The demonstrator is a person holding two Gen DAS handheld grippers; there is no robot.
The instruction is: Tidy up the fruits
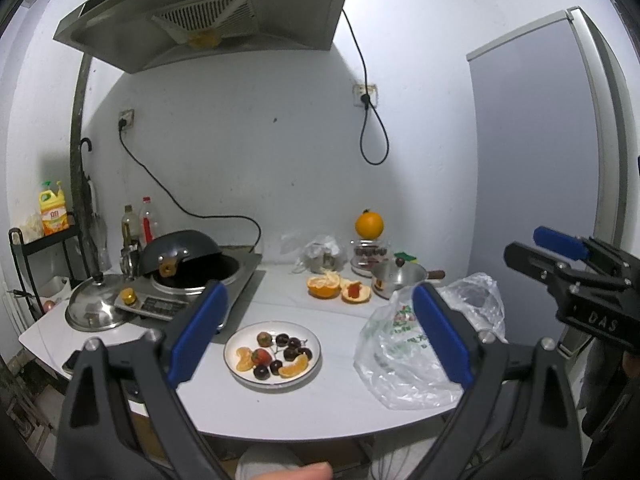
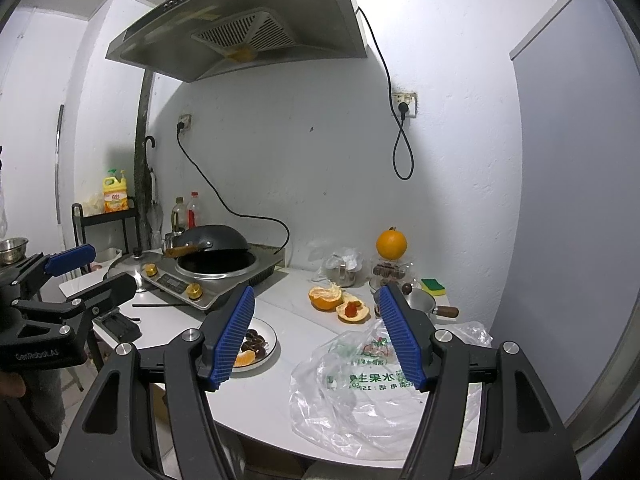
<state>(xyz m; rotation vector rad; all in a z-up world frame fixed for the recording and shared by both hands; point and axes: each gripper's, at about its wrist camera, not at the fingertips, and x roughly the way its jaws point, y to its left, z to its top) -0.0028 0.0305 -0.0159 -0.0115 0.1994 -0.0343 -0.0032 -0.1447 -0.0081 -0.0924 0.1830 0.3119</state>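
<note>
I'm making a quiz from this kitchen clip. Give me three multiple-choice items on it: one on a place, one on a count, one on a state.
1. Where is the whole orange?
A. on the plate
B. atop a clear container by the wall
C. inside the plastic bag

2. How many strawberries lie on the plate?
A. two
B. none
C. five

3. How does the wok sit?
A. upright, full of water
B. hung on the wall
C. tipped upside down on the cooker

Answers: B, it perches on the container behind the peels; A, two red berries show among dark fruits and orange segments; C, its rounded underside faces up.
</note>
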